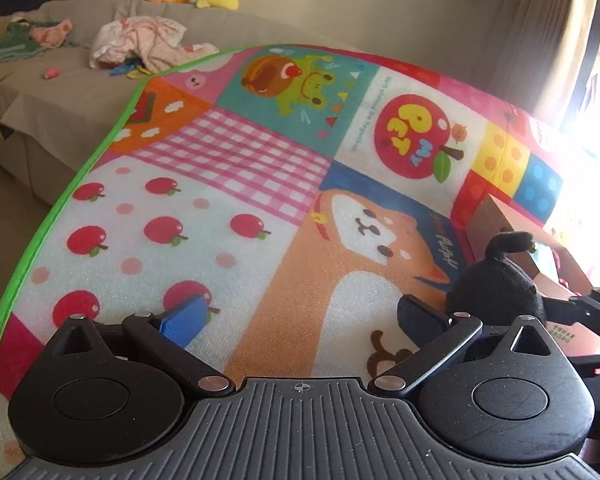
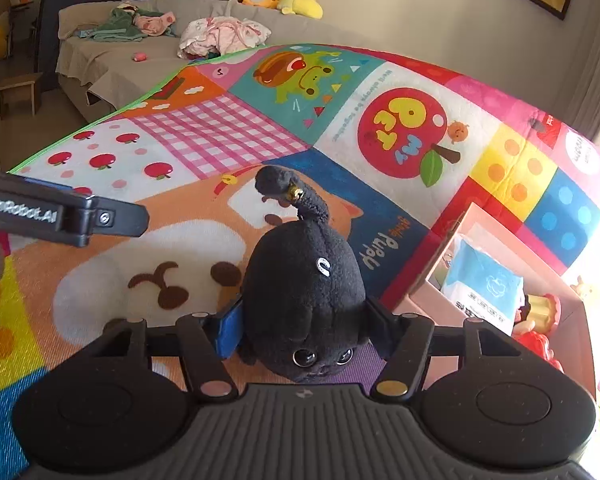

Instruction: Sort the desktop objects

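Right gripper [image 2: 302,322] jaws look pinched on the black plush cat [image 2: 304,280], probably; squishy, could slip near the box [image 2: 432,276]. Left gripper [image 1: 300,316] gapes empty.

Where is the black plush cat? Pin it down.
In the right wrist view the black plush cat sits between the right hand-held gripper's fingers on the colourful mat, with the pink box just to its right.

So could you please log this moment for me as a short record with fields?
surface: patchwork play mat
target: black plush cat, lying on the mat
right gripper: fingers on both sides of the cat, pressing its body
left gripper: open, nothing between its fingers
container: pink box, right of the cat, holding a blue packet
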